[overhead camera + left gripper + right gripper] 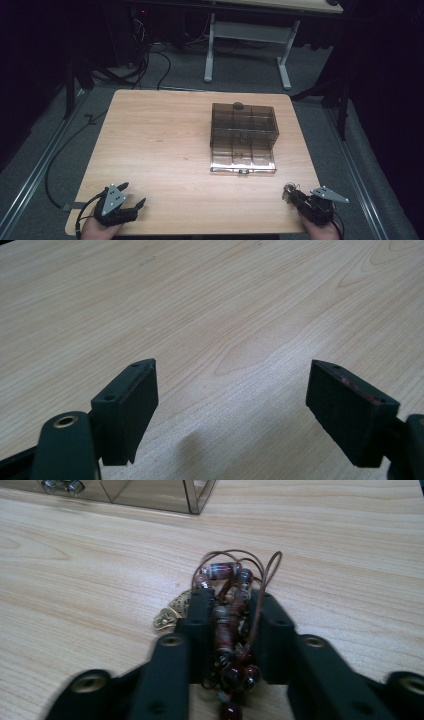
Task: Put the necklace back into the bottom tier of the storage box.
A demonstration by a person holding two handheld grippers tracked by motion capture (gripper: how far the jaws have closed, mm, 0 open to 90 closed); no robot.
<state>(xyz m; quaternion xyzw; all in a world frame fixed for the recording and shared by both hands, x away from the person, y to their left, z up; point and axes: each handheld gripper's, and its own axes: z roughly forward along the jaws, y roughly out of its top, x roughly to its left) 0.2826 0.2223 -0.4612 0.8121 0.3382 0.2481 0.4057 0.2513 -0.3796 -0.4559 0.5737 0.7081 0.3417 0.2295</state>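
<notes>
A light wooden table (pixel 165 150) stands on grey carpet in a dim room, with a white-legged desk (pixel 247 35) beyond its far edge. At the near right corner, the right tool (pixel 231 611) is clamped on a bunched string of dark red and brown beads on thin brown cord (pixel 227 582), with gold-coloured metal charms at its side, held low over the table. A smoky transparent plastic organiser box with compartments (pixel 243 137) sits right of centre, well apart from the beads, and the left tool (pixel 131 196) rests at the near left corner with its jaws spread apart and nothing between them.
</notes>
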